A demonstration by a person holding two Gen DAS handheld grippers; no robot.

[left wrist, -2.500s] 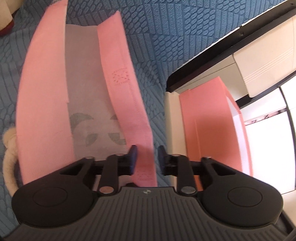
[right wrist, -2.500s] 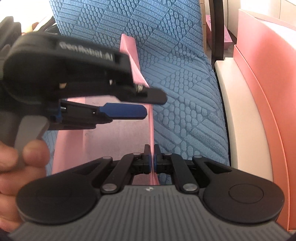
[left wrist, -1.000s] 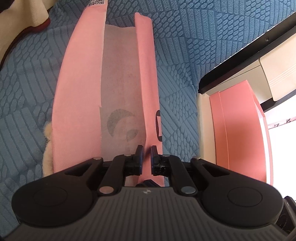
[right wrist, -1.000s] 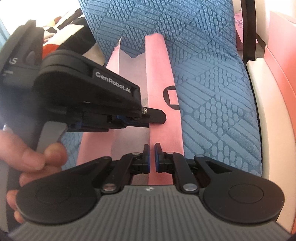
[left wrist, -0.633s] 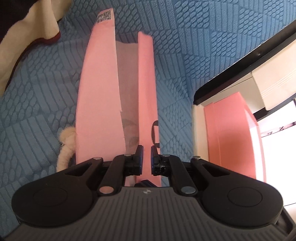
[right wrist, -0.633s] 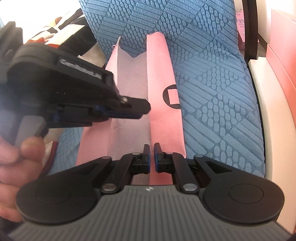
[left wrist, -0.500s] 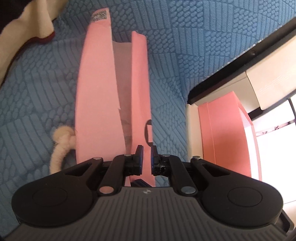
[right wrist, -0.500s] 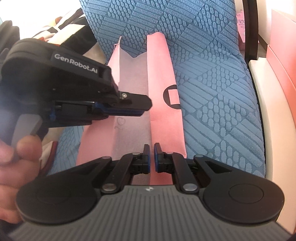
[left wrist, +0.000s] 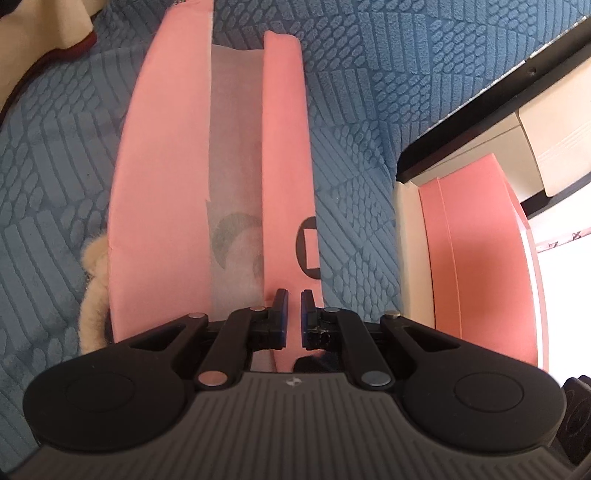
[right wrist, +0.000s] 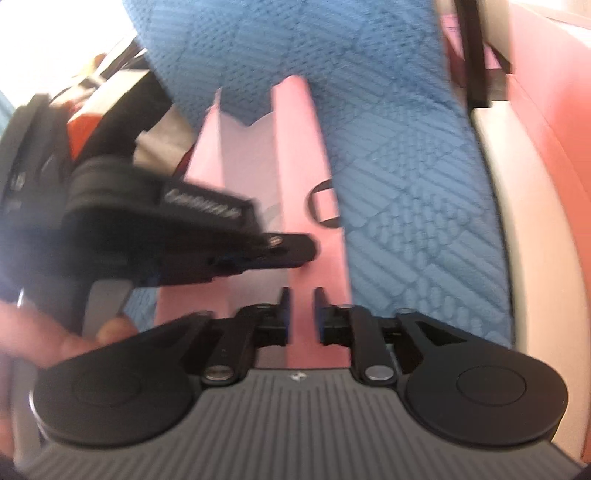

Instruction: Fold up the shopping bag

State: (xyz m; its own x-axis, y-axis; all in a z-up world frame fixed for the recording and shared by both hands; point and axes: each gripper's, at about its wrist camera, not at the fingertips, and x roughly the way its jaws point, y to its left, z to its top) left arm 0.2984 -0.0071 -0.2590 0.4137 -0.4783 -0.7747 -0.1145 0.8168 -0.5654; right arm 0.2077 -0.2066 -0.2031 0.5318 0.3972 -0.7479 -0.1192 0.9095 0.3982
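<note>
The pink shopping bag (left wrist: 162, 184) lies flat on the blue sofa cover, both long sides folded in over a pale middle strip. Its right flap carries a black square mark (left wrist: 308, 251). My left gripper (left wrist: 294, 314) hangs low over the near end of that flap, fingers a narrow gap apart with nothing clamped between them. In the blurred right wrist view the bag (right wrist: 295, 147) runs away from me. My right gripper (right wrist: 302, 314) stands open over the same flap. The left gripper (right wrist: 295, 254) crosses in from the left, held by a hand (right wrist: 55, 339).
A cream rope handle (left wrist: 92, 295) sticks out from under the bag's left edge. A pink box (left wrist: 472, 258) stands on a cream ledge right of the sofa, past a black frame (left wrist: 461, 122). Cream and red cloth (left wrist: 55, 33) lies at the far left.
My right gripper has opened and let go of the flap's edge, and its view has blurred with motion. The left gripper has dropped closer to the flap, which now lies flat.
</note>
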